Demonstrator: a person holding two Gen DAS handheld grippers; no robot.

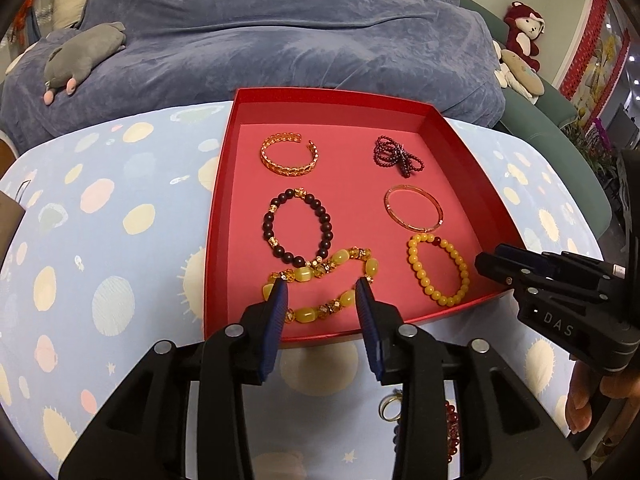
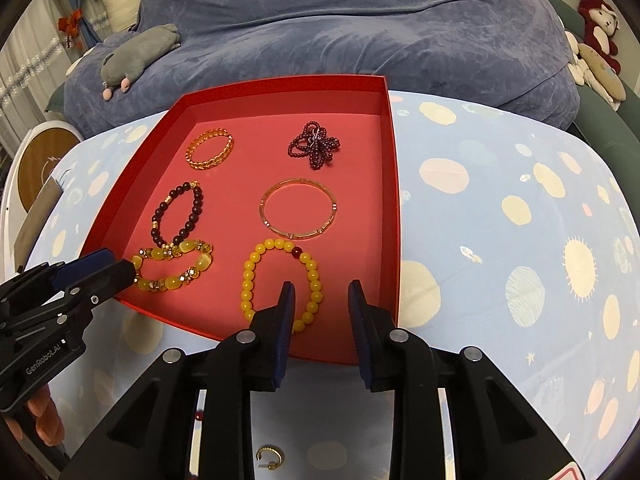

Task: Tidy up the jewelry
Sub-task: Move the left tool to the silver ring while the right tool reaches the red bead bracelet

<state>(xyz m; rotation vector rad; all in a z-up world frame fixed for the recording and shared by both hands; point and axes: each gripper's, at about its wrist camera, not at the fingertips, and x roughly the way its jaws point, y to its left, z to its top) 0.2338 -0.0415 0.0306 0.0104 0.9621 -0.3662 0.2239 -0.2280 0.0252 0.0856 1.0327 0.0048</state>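
Bed (image 1: 280,32) behind; plush toys (image 1: 84,58) nearby

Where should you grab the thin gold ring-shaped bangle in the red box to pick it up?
Pinch the thin gold bangle across its rim, one finger inside the hoop and one outside, coming straight down from above. It lies flat on the red box floor, so there is probably no side to grab. Its near edge looks clear of the yellow bead bracelet.

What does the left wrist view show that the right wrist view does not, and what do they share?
Left wrist only: dark red beads on the spotted cloth below the tool. Right wrist only: a round white and gold disc at the far left. Both share the red cardboard tray holding six bracelets, including the yellow round-bead bracelet, and the grey plush toy.
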